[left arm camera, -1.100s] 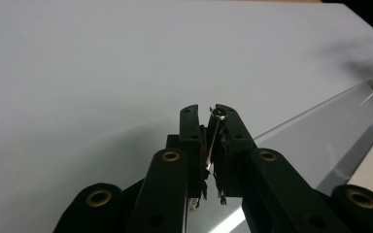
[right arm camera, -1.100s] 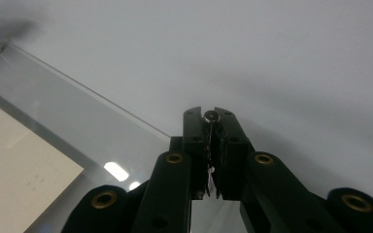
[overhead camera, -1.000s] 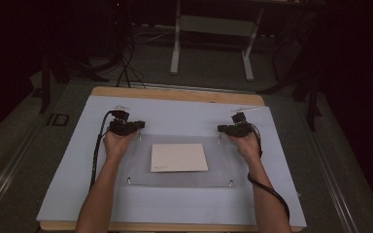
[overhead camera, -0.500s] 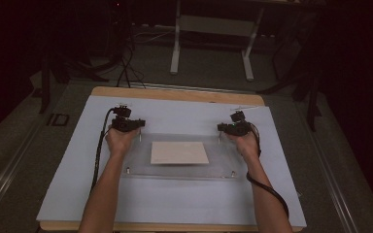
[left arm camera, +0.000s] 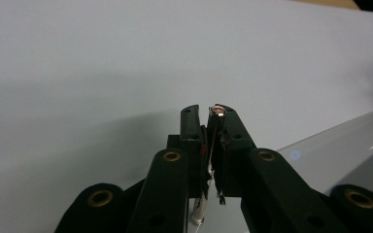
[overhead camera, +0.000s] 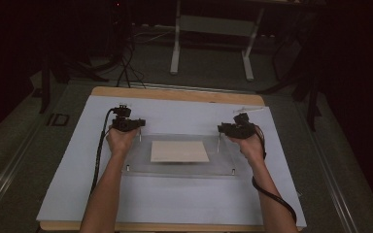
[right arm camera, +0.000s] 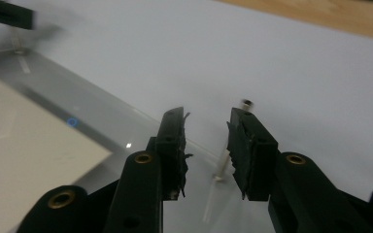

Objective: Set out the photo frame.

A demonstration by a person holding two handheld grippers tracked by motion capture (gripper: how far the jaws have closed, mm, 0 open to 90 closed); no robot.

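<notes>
A clear acrylic plate [overhead camera: 141, 167] lies on the white table cover, with a beige sheet [overhead camera: 178, 151] at its middle and thin upright posts at its corners. At the far left corner, my left gripper [overhead camera: 135, 124] [left arm camera: 209, 114] is shut on a thin metal-tipped post [left arm camera: 217, 110]. Over at the far right corner is my right gripper [overhead camera: 222, 129] [right arm camera: 208, 116]. Its jaws have just been opening and stand apart. Between them rises the right post [right arm camera: 220, 171], close to the right jaw, and the pads do not press on it.
The white cover [overhead camera: 175, 204] spreads over a wooden table [overhead camera: 175, 93], with bare room in front of the plate and behind it. A cable [overhead camera: 97, 155] trails along the left forearm. Dark floor, cables and a stand's legs [overhead camera: 211, 48] lie beyond the far edge.
The right gripper's jaws have opened off the far right post, and that hand has lifted slightly. The plate's near edge sits a little farther up the picture. The left gripper has held still.
</notes>
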